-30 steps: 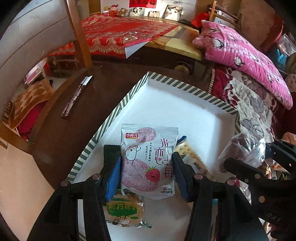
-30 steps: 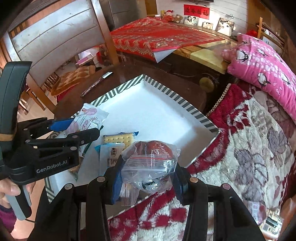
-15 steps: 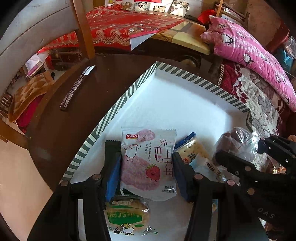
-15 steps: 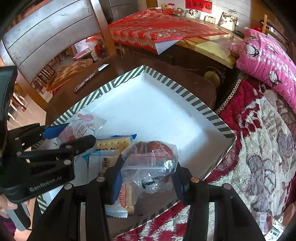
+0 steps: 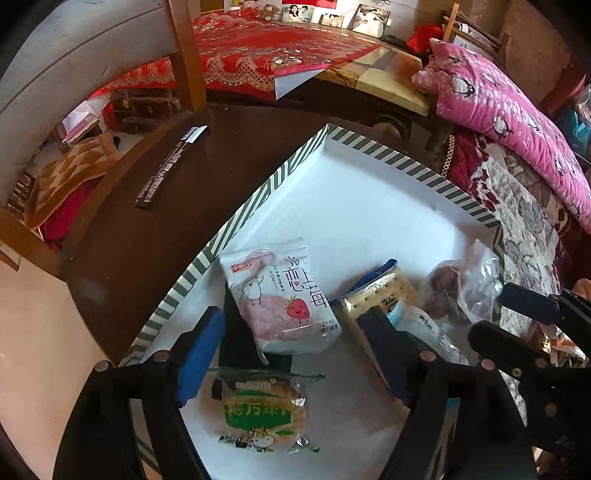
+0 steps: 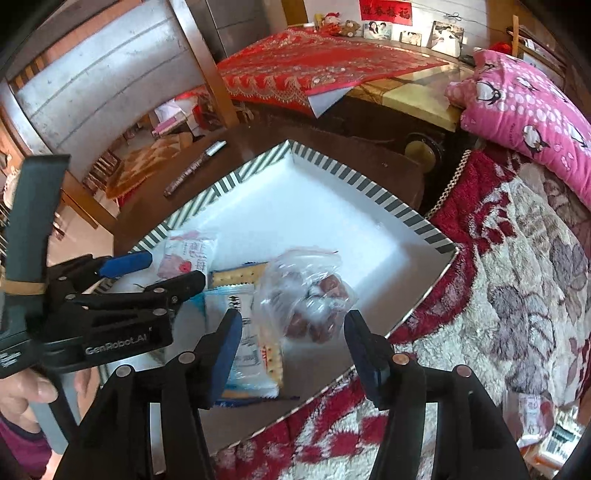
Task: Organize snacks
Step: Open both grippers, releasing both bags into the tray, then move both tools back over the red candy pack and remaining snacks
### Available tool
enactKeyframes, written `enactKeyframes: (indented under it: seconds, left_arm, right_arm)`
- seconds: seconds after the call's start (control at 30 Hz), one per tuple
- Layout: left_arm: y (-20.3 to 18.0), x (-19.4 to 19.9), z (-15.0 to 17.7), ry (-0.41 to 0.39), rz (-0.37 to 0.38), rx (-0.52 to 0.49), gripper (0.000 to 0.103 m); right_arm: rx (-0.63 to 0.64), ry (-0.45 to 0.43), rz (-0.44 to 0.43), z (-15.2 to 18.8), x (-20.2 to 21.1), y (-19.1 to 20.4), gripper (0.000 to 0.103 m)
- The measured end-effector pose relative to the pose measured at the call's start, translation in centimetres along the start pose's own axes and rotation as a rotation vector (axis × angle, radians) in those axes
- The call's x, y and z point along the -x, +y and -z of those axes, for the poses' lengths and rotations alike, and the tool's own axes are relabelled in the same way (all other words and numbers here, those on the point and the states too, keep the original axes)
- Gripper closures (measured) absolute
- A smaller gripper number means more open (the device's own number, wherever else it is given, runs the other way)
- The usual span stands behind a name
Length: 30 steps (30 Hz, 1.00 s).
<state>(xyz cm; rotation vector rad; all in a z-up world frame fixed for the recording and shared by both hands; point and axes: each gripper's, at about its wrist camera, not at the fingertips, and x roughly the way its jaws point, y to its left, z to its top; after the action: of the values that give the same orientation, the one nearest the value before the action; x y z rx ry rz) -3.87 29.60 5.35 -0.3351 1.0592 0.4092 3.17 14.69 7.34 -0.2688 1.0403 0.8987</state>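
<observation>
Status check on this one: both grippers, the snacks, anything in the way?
Left gripper jaws opening, pink strawberry packet loose in striped tray. Right gripper jaws opening, clear bag dropped in tray. Nothing blocking.

Dark round wooden table point(image 5: 122, 254) in daylight, wooden chair point(image 6: 110, 88) behind. Beyond, red embroidered cloth point(image 6: 317, 62) over a long glass-topped table point(image 6: 417, 92), framed photos point(image 6: 447, 33) against the wall. Pink penguin-print pillow point(image 5: 517, 122) on a red floral blanket point(image 6: 517, 280) at right.

Glossy plastic snack wrappers point(image 5: 284, 299) – matt white box point(image 5: 369, 206) on polished dark wood table point(image 5: 122, 243)
</observation>
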Motion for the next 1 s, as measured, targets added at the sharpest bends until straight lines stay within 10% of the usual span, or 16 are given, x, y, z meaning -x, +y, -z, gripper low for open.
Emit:
enactKeyframes:
  seconds: [1.0]
  left_arm:
    - [-13.4,6.4,4.2,-0.087,0.121,-0.234,0.017]
  right_arm:
    - [-0.182,-0.117,0.101,11.2,11.5,-7.6,0.038]
